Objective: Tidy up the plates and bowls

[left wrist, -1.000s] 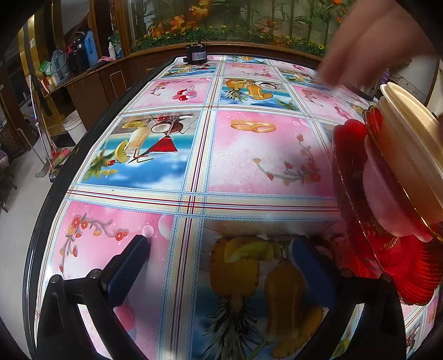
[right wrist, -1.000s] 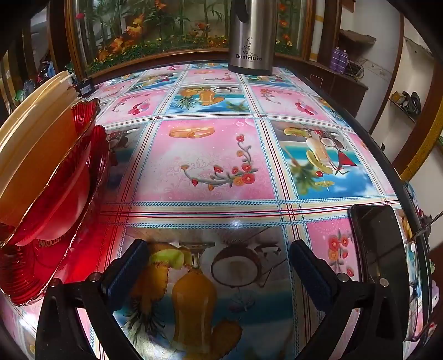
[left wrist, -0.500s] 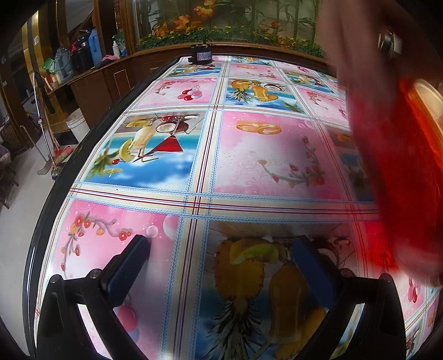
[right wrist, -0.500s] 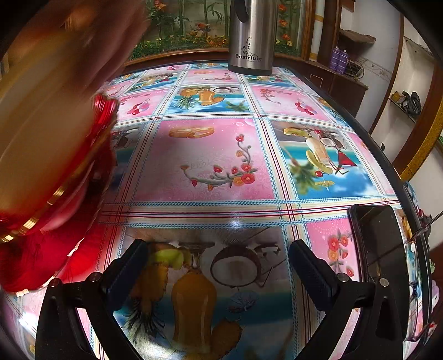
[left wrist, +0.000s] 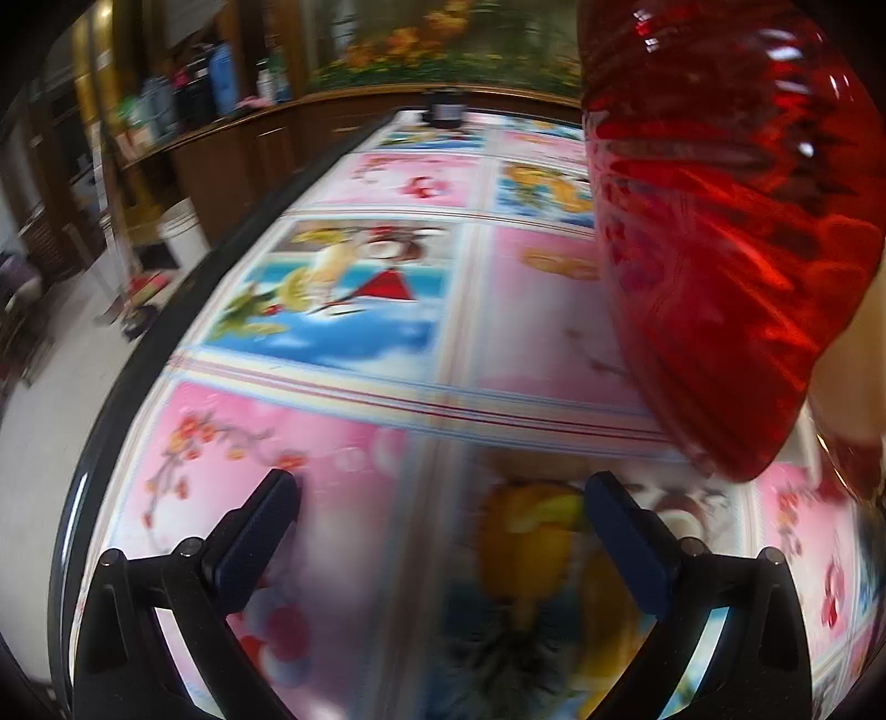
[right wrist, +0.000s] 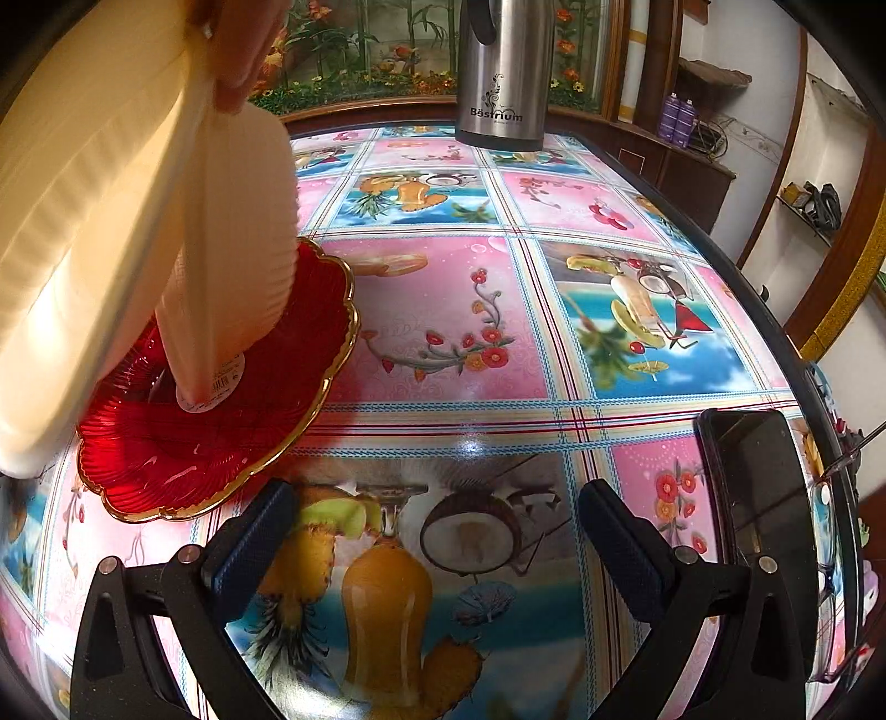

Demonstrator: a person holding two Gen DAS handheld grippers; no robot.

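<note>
At left of the right-wrist frame, red plate (right wrist: 221, 421) flat on the patterned table (right wrist: 498, 343), just beyond the empty, wide-apart right gripper (right wrist: 432, 545). Above it, cream bowl (right wrist: 232, 249) tilted under a hand (right wrist: 243, 50). Left gripper (left wrist: 443, 545) likewise spread and empty.

Glossy ribbed red glass plate (right wrist: 221, 437), steel flask (right wrist: 504, 72).

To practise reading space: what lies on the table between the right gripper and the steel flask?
Only bare patterned tablecloth, seen in the right wrist view, separates the right gripper from the steel flask.
</note>
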